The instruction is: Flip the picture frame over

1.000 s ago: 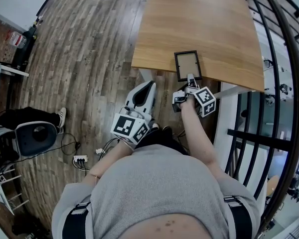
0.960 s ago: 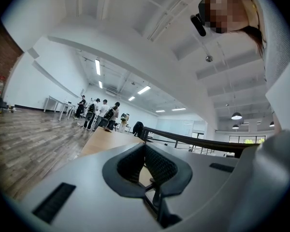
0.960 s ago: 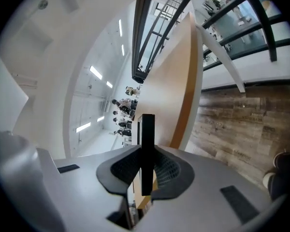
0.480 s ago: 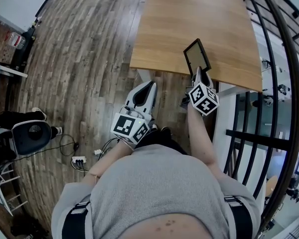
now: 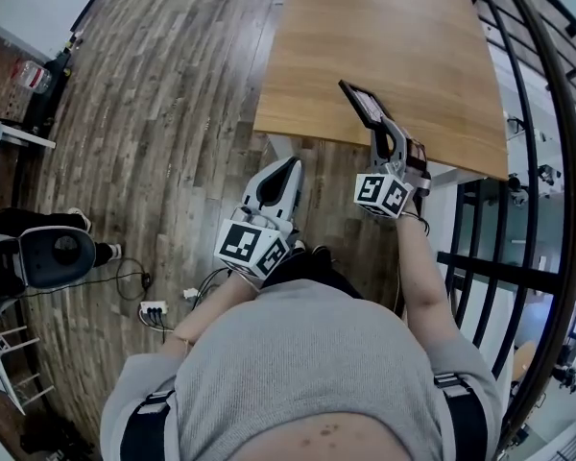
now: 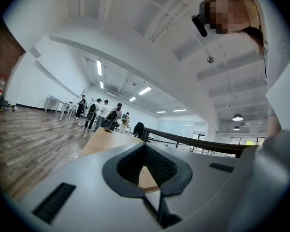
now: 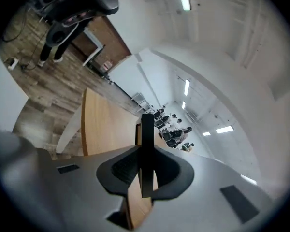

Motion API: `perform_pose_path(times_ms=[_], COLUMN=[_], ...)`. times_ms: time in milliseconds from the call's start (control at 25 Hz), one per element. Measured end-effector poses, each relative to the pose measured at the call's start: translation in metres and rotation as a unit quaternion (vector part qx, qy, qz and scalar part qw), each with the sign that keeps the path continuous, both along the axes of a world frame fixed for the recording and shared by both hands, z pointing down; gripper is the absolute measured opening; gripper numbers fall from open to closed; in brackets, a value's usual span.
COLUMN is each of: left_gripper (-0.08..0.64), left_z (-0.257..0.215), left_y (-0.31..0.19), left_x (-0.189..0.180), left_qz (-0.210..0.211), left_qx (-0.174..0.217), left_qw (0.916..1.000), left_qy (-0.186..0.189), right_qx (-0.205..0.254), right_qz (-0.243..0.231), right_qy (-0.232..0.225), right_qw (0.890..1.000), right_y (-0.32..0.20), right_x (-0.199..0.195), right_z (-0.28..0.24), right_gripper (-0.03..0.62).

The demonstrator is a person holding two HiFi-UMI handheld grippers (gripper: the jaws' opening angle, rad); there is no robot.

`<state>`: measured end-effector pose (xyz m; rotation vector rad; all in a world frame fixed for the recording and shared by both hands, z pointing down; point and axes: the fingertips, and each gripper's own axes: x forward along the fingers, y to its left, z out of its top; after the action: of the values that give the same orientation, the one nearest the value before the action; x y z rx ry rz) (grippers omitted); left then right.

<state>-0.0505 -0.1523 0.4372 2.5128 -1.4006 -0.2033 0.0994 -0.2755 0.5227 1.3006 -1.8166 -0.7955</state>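
Flipping: your right fingers [image 5: 384,142] pinch the picture frame [image 5: 363,102] edge-up so it clears the desk [image 5: 384,27].
Idle: left fingers [image 5: 290,179] closed, empty.

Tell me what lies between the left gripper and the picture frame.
Head view: only wood floor and the table's near edge separate the left gripper from the picture frame, clamped in the right gripper.

The picture frame [image 5: 363,103] is small and rectangular, with a thin black border round a darker inner panel. It is lifted clear of the wooden table [image 5: 384,27] and tilted steeply on edge above the table's near right part. Its near end is clamped between the jaws of the right gripper [image 5: 384,131], whose view shows the picture frame [image 7: 146,144] edge-on as a narrow black upright strip
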Motion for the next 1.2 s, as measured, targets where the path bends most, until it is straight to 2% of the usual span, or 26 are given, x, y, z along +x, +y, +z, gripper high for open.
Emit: perform_pose_path(times_ms=[160,360,520,680,800,1000,1200], left_gripper=[0.006,0.006,0.006,0.006,0.006,0.006,0.006], left_z=[0.0,0.002,0.002,0.003,0.004,0.004,0.007], left_y=[-0.001,-0.003,-0.004,-0.005,-0.004,-0.005,-0.006], left_x=[0.0,-0.001,0.001,0.002,0.002,0.0,-0.004], left_qz=[-0.001,-0.003,0.003,0.007,0.008,0.008,0.003], left_qx=[0.003,-0.002,-0.003,-0.006,-0.008,-0.01,-0.01], left_qw=[1.0,1.0,1.0,0.9999,0.9999,0.9999,0.9999], left_qy=[0.001,0.005,0.005,0.007,0.007,0.007,0.005], right_qx=[0.003,-0.007,-0.019,-0.054,-0.083,-0.095,-0.113], right_qz=[-0.026,-0.064,-0.062,-0.081,-0.083,-0.075,-0.059], right_qy=[0.103,0.205,0.224,0.262,0.246,0.235,0.267], right_qw=[0.994,0.977,0.972,0.96,0.962,0.964,0.955], right_y=[0.001,0.013,0.019,0.029,0.033,0.026,0.023], right_x=[-0.003,-0.01,-0.012,-0.019,-0.024,-0.032,-0.023], right_z=[0.018,0.051,0.072,0.107,0.121,0.127,0.138], right_gripper=[0.081,0.081,0.081,0.081,0.081,0.082,0.083])
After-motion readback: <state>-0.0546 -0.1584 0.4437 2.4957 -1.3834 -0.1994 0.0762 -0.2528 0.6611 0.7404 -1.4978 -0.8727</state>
